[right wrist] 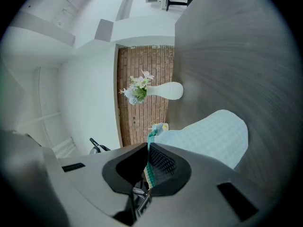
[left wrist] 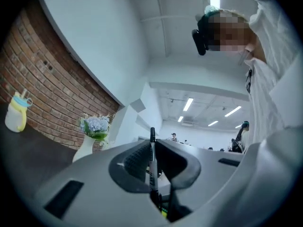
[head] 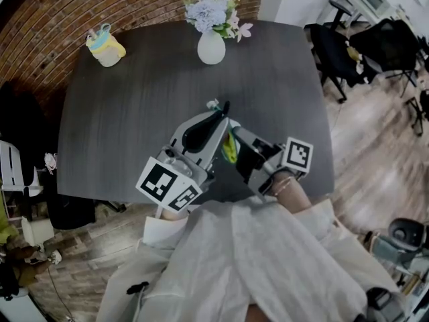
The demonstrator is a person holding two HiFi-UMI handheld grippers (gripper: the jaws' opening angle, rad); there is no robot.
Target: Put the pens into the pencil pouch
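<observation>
Counter of dark grey wood grain fills the middle of the head view, with a brick wall behind it at the upper left. Both tongs sit at lower centre of that view, close together over the near edge of the counter.

The left tongs are nearly closed and clamp a dark pen. In the left gripper view the pen stands upright between the pads, its tip poking just above them.

The right tongs are pressed together on the teal zip edge of the pencil pouch. The pouch is pale mint with a fine check and spreads from the pads toward the right of the right gripper view, in front of the counter top. Whether it rests on the counter cannot be told.

A white vase of pale flowers stands at the counter's far edge, top centre of the head view. A yellow lidded cup stands at the far left corner, well apart from the vase.
</observation>
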